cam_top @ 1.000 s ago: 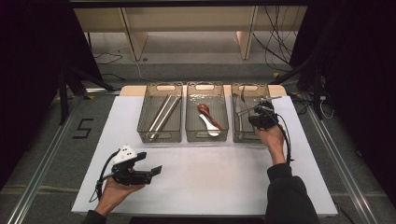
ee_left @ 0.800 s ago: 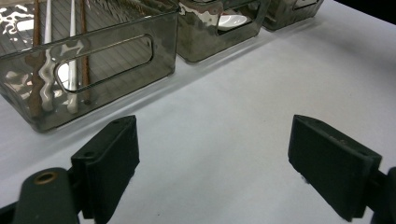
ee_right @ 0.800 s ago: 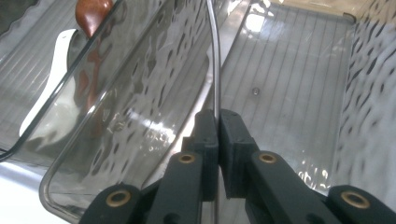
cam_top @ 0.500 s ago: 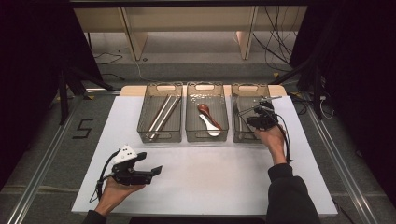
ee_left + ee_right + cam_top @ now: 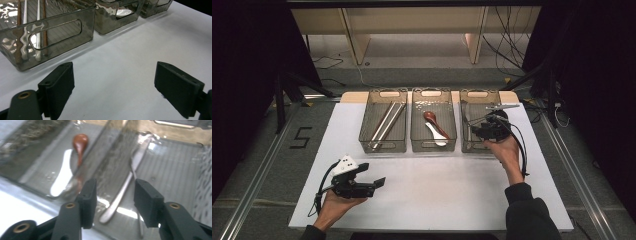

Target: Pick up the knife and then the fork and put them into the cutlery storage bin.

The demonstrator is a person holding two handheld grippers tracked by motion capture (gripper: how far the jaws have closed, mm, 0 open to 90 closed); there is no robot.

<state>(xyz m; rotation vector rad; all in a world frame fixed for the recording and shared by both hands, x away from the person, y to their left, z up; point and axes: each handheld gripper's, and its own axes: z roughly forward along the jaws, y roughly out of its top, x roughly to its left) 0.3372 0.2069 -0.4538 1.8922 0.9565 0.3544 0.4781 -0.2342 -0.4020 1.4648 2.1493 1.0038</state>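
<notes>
Right gripper [image 5: 113, 200] just opened, holding nothing; long silver metal fork [image 5: 125, 186] lies lengthwise directly ahead, between jaws.

Fork [image 5: 120, 195] in right bin [image 5: 479, 146]

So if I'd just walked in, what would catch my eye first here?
Probably the three smoky see-through bins in a row at the far side of the white table: the left bin holds chopsticks, the middle bin a red-brown spoon and a white spoon. The right gripper hovers over the right bin, fingers just opened above a metal utensil. The left gripper rests open near the front.
</notes>
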